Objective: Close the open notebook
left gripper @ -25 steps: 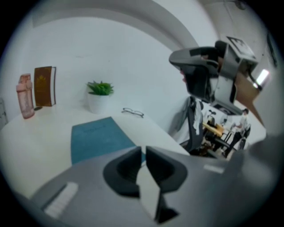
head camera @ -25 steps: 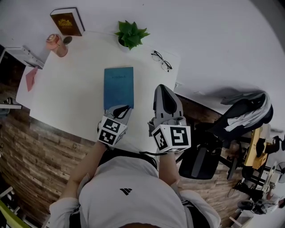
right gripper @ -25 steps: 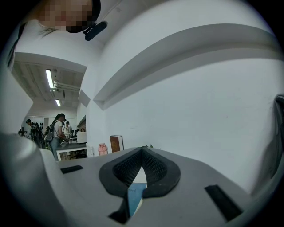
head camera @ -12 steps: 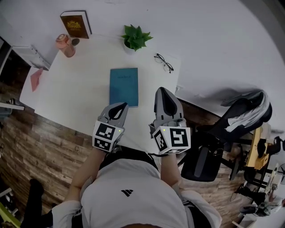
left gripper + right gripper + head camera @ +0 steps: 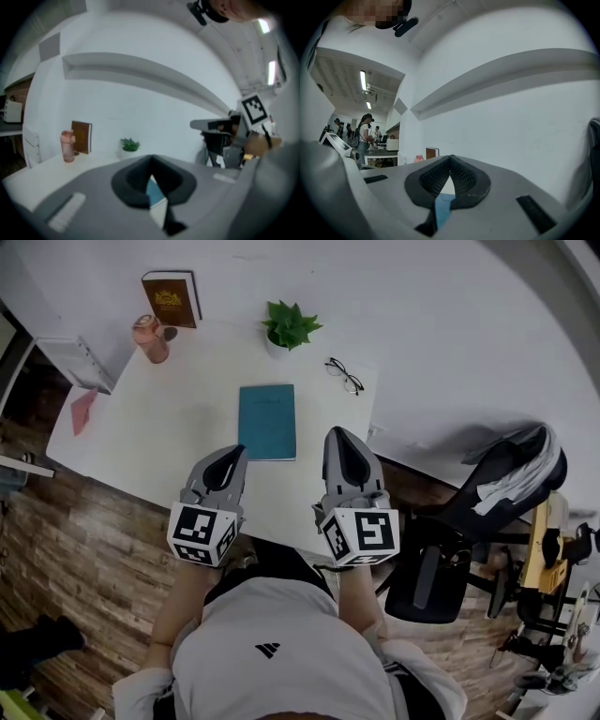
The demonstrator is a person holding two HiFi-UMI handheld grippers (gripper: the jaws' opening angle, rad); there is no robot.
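Note:
The teal notebook lies closed and flat on the white table, cover up. My left gripper hovers shut and empty over the table's near edge, below and left of the notebook and not touching it. My right gripper is shut too, to the right of the notebook's near corner. In the left gripper view the jaws meet, and a strip of the notebook shows beneath them. In the right gripper view the pads meet with the notebook below.
At the table's far side stand a potted plant, glasses, a pink cup and an upright brown book. A pink sheet lies at the left edge. An office chair stands to the right.
My left gripper has lifted off the notebook's near edge and drawn back toward the person. The right gripper has shifted only slightly. The notebook stays closed and still.

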